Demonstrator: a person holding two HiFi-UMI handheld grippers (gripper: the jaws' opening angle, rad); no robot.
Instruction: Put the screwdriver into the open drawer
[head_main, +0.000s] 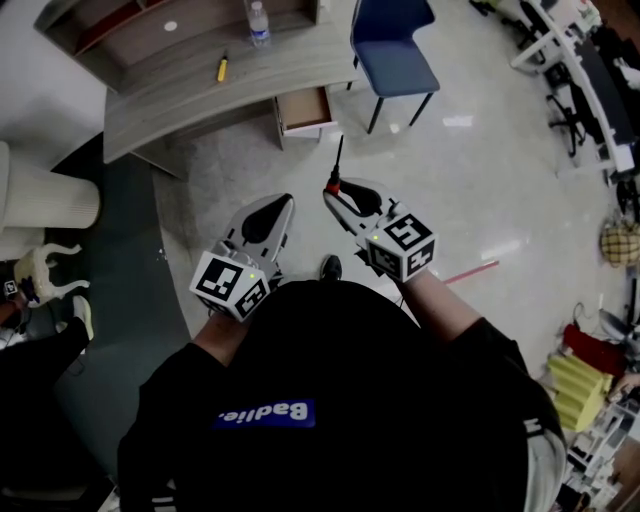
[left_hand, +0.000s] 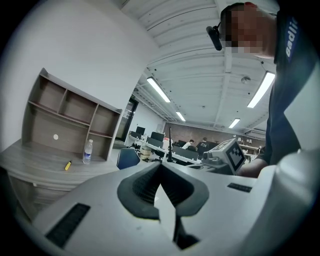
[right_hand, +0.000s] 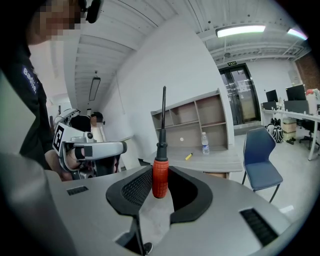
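Observation:
My right gripper (head_main: 336, 190) is shut on a screwdriver (head_main: 337, 170) with a red handle. Its black shaft points away from me towards the open drawer (head_main: 303, 110) under the grey desk (head_main: 190, 100). In the right gripper view the red handle (right_hand: 160, 177) stands upright between the dark pads, shaft up. My left gripper (head_main: 281, 203) hangs beside it at the left, jaws shut with nothing between them (left_hand: 160, 167). Both grippers are over the floor, well short of the drawer. The drawer's inside looks bare.
On the desk lie a yellow tool (head_main: 222, 68) and a water bottle (head_main: 258, 25), with a shelf unit (head_main: 120, 30) behind. A blue chair (head_main: 392, 55) stands right of the drawer. A red stick (head_main: 470, 272) lies on the floor at right, a dark mat (head_main: 110, 260) at left.

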